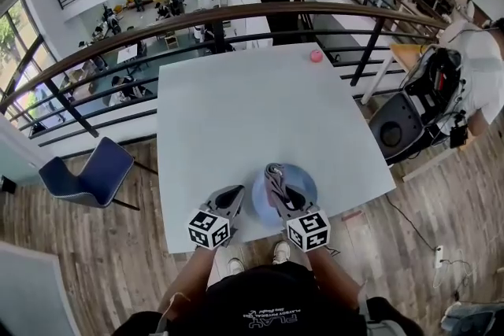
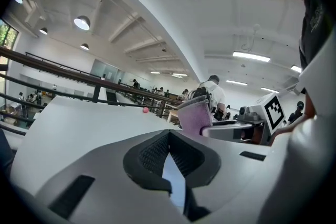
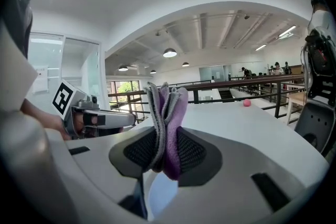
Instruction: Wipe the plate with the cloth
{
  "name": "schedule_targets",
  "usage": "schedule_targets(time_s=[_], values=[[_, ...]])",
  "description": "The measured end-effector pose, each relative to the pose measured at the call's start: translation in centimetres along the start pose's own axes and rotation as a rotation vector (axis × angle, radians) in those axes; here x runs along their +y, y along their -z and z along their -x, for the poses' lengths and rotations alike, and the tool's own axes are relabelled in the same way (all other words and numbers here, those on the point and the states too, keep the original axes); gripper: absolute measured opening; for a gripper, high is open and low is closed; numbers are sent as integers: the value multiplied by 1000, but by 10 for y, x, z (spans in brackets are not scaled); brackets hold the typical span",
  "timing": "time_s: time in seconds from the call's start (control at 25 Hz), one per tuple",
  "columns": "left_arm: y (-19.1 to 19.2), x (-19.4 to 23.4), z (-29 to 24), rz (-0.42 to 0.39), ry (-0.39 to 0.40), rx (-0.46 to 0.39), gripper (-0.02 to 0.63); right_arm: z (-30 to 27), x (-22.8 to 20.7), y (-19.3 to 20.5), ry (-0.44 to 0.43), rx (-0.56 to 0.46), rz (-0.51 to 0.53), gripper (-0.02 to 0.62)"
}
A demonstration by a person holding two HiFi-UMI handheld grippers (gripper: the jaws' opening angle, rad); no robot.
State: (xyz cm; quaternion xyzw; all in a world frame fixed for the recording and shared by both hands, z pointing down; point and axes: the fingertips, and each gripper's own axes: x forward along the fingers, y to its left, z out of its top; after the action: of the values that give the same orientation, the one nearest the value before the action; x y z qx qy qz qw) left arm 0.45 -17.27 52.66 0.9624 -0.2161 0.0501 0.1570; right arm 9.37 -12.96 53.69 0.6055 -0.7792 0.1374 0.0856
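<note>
A pale blue plate [image 1: 305, 183] lies near the white table's [image 1: 260, 106] front edge. My right gripper [image 1: 279, 186] is over the plate, shut on a folded purple and grey cloth [image 1: 274, 171]. In the right gripper view the cloth [image 3: 167, 113] stands upright between the pads, held at the right gripper [image 3: 167, 152]. My left gripper [image 1: 235, 195] sits just left of the plate's rim; I cannot tell whether it touches it. In the left gripper view the left gripper [image 2: 169, 140] has its pads meeting with nothing between them, and the cloth [image 2: 195, 115] shows to the right.
A small pink ball [image 1: 316, 56] rests at the table's far right corner. A dark railing [image 1: 236, 12] runs behind the table over a lower floor. A blue chair [image 1: 87, 173] stands at the left. A black round-topped object [image 1: 394, 130] and a person [image 1: 472, 67] are on the right.
</note>
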Motion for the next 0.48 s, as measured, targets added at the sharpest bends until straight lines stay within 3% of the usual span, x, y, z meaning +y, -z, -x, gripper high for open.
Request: schedule_targets(time_s=[0.48], values=[[39,24,-42,50,-177,87,12,-34,-38,49,-154,149,85,118]])
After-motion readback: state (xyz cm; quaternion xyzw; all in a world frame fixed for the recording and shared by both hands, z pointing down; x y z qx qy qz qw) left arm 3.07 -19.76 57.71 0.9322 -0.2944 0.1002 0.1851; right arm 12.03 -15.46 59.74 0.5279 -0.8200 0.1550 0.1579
